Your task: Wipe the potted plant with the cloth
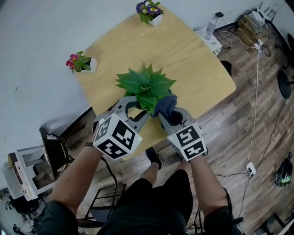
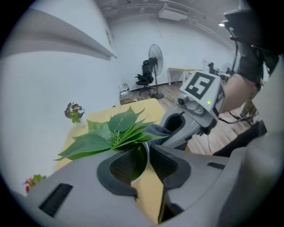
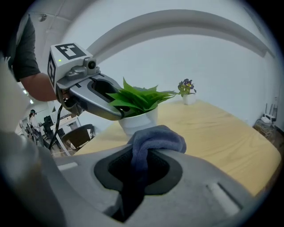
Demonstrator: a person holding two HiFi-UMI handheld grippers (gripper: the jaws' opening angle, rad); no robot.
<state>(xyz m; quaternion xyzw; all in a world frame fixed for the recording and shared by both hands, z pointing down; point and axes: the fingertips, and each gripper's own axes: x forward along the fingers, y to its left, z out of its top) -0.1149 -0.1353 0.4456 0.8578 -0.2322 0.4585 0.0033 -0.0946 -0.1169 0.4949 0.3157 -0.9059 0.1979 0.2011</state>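
A leafy green potted plant (image 1: 144,85) stands in a white pot (image 3: 140,120) near the front edge of the pale wooden table (image 1: 193,59). My left gripper (image 1: 134,106) is at the plant's near left side, open, with the pot's rim (image 2: 143,168) and lower leaves showing in the gap between its pads. My right gripper (image 1: 169,114) is shut on a dark blue-grey cloth (image 1: 166,106), which bunches above its jaws. The cloth (image 3: 155,139) sits just in front of the pot, at the plant's near right side.
Two small flower pots stand on the table by the wall, one pink (image 1: 81,62), one purple (image 1: 150,11). A dark chair (image 1: 55,151) is at the left below the table. Cables and a power strip (image 1: 213,43) lie on the wooden floor at the right.
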